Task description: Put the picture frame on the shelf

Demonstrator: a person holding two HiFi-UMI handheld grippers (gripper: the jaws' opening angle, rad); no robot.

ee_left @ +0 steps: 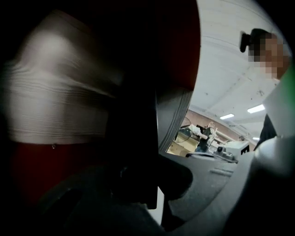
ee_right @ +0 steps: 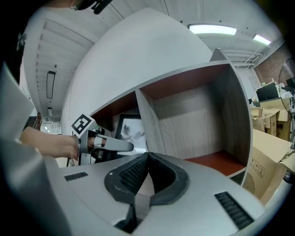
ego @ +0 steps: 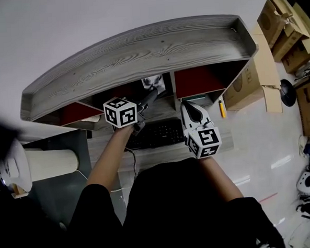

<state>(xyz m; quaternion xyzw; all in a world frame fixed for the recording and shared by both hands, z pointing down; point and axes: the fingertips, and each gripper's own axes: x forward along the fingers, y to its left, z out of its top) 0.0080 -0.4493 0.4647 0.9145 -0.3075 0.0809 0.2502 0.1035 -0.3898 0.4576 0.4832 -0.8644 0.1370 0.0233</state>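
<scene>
The picture frame (ego: 153, 83), black-edged with a pale print, stands in the middle compartment of the grey wooden shelf (ego: 140, 53). My left gripper (ego: 152, 93) reaches into that compartment and is shut on the frame's dark edge (ee_left: 133, 138), which fills the left gripper view. From the right gripper view, the frame (ee_right: 131, 131) shows just left of the shelf's divider, with the left gripper (ee_right: 130, 146) at its lower edge. My right gripper (ego: 187, 106) hangs in front of the right compartment. Its jaws (ee_right: 147, 156) are shut with nothing between them.
The shelf has red inner panels, and its right compartment (ee_right: 193, 120) holds nothing. A black keyboard (ego: 158, 134) lies below the grippers. Cardboard boxes (ego: 257, 83) stand to the right of the shelf. A white roll (ego: 47, 164) lies at the left.
</scene>
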